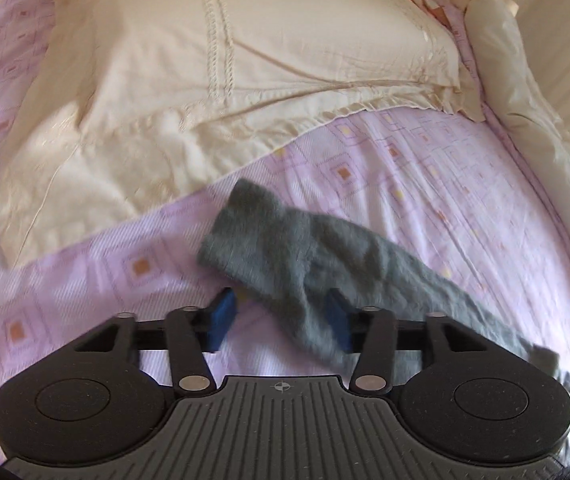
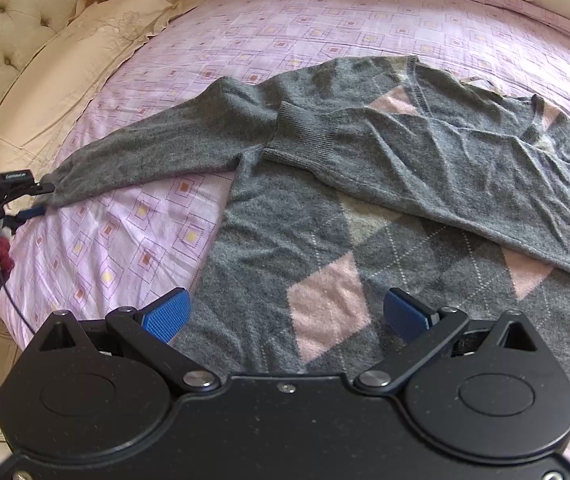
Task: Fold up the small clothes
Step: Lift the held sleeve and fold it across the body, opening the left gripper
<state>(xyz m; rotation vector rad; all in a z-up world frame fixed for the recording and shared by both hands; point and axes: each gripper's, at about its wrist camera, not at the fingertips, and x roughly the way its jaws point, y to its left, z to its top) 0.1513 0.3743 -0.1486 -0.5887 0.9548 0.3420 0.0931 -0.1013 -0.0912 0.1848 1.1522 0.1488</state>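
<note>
The grey sweater (image 2: 385, 208) lies flat on the bed (image 2: 133, 240) with one sleeve (image 2: 425, 160) already folded across its chest and the other sleeve (image 1: 305, 256) still out, which only the left view shows between the spread left gripper (image 1: 283, 322), while the right gripper (image 2: 285, 314) hovers released.

The left wrist camera sat low and close over the sheet (image 1: 405, 168), looking forward between its fingers (image 1: 223, 318) toward the pillow (image 1: 205, 80) and the bed's padded edge. The right wrist camera rode higher and farther back, angled down across the sweater (image 2: 365, 200) toward the tufted headboard (image 2: 9, 16) at its upper left. Both views shared the sheet, a cream pillow and the sweater's outstretched sleeve (image 1: 305, 252); in the right view the left gripper (image 2: 39, 200) showed at the sleeve's cuff.
</note>
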